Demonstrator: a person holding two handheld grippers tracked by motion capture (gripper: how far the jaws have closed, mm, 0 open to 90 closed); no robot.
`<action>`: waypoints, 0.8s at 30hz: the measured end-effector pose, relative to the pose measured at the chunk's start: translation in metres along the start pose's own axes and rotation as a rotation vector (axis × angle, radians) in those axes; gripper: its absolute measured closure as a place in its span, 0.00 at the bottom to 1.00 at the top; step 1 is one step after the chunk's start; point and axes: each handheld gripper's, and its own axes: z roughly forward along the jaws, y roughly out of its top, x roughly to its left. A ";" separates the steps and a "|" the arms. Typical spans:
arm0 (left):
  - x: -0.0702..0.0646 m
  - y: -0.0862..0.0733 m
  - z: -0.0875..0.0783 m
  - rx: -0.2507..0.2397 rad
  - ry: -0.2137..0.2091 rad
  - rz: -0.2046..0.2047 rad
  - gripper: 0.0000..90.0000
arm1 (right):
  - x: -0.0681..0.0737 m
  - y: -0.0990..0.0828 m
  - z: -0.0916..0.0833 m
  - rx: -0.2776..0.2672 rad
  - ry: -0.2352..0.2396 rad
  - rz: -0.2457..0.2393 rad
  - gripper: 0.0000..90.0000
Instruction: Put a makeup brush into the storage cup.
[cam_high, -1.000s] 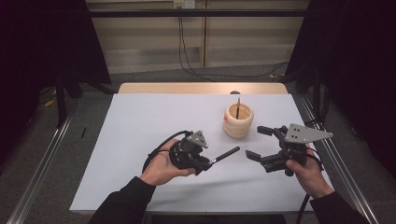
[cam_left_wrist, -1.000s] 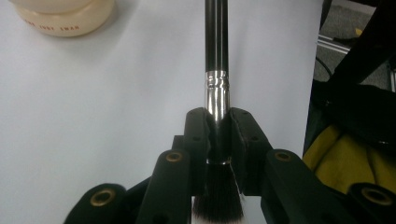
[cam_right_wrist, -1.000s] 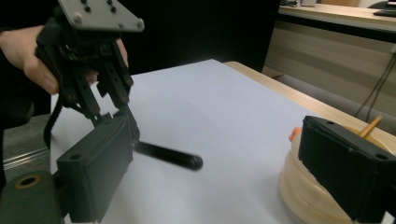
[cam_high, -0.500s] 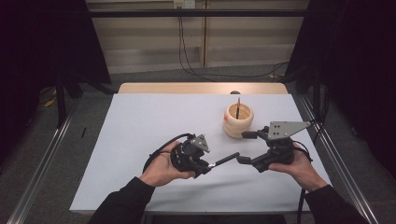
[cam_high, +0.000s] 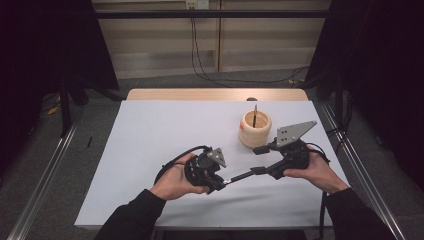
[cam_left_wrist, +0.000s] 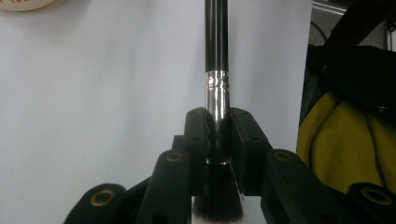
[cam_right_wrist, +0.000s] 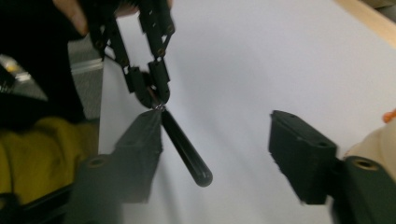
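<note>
Left gripper (cam_left_wrist: 218, 135) clamps the black-handled, silver-ferruled makeup brush (cam_left_wrist: 216, 51) at its ferrule, handle pointing straight at the right gripper (cam_right_wrist: 219, 158), whose jaws have just been closing, apart around the handle tip.

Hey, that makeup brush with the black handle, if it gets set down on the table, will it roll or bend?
The makeup brush probably stays stiff: its handle runs straight out past the left tool. Round and glossy, it may roll or slip. The bristles look soft.
</note>
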 end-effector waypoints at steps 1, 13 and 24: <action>0.000 0.000 0.000 0.008 0.002 -0.003 0.86 | 0.001 0.001 0.002 0.012 0.009 -0.014 0.43; 0.001 -0.001 0.008 0.038 -0.027 0.006 0.86 | 0.006 0.005 0.024 0.201 0.100 -0.085 0.57; -0.004 0.000 0.014 0.067 -0.056 0.033 0.86 | 0.015 0.000 0.045 0.321 0.173 -0.169 0.63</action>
